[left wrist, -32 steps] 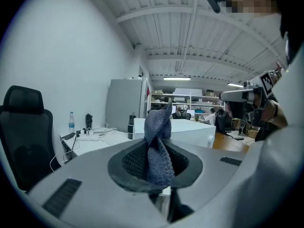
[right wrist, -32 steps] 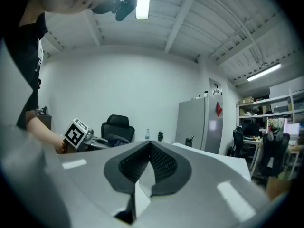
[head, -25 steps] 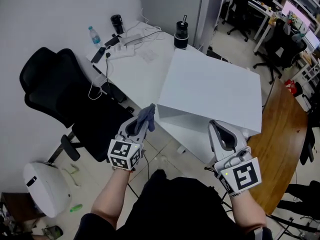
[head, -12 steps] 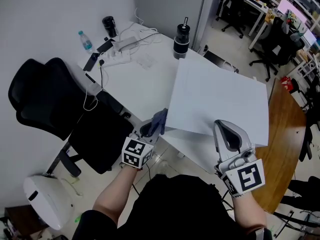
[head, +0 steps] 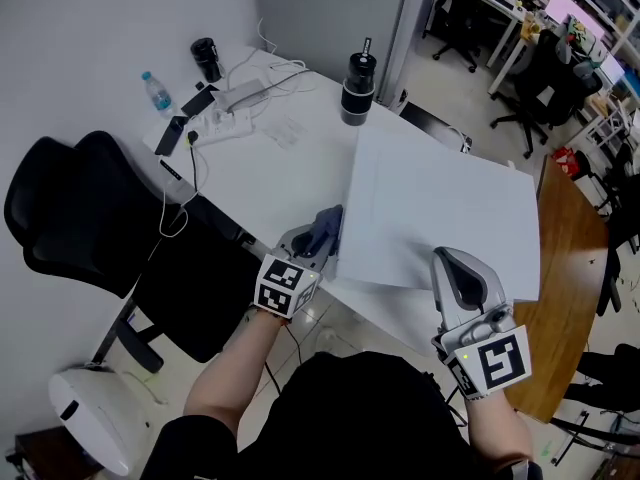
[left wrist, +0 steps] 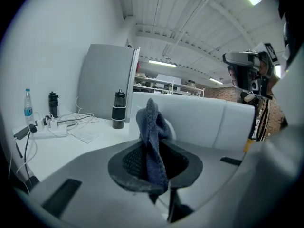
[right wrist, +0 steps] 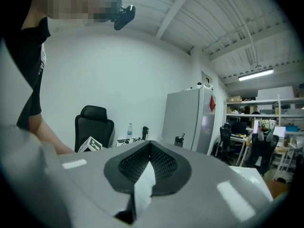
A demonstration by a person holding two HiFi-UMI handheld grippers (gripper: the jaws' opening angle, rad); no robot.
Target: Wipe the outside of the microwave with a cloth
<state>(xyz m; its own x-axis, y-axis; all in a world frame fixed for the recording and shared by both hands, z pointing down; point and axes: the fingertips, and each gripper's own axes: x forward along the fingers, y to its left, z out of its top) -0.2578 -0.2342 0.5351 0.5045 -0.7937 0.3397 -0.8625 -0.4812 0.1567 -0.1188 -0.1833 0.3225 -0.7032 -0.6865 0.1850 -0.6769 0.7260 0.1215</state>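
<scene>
The microwave (head: 440, 218) is a big white box on the white desk (head: 280, 163); the left gripper view shows its white side (left wrist: 204, 122) just beyond the jaws. My left gripper (head: 318, 236) is shut on a blue-grey cloth (head: 326, 228) at the microwave's near left corner. The cloth (left wrist: 151, 141) stands up between the pads, and I cannot tell whether it touches the box. My right gripper (head: 455, 273) is shut and holds nothing, over the microwave's near edge. Its dark pads (right wrist: 130, 165) meet in the right gripper view.
A black office chair (head: 70, 218) stands left of the desk. On the desk's far part are a black flask (head: 355, 73), a water bottle (head: 153, 90), a black cup (head: 205, 58), a power strip with cables (head: 235, 98) and a phone (head: 172, 133). A wooden table (head: 570, 298) lies at right.
My left gripper has carried the cloth to the right and down, up to the microwave's left corner. The right gripper shifted slightly along the near edge and stayed shut.
</scene>
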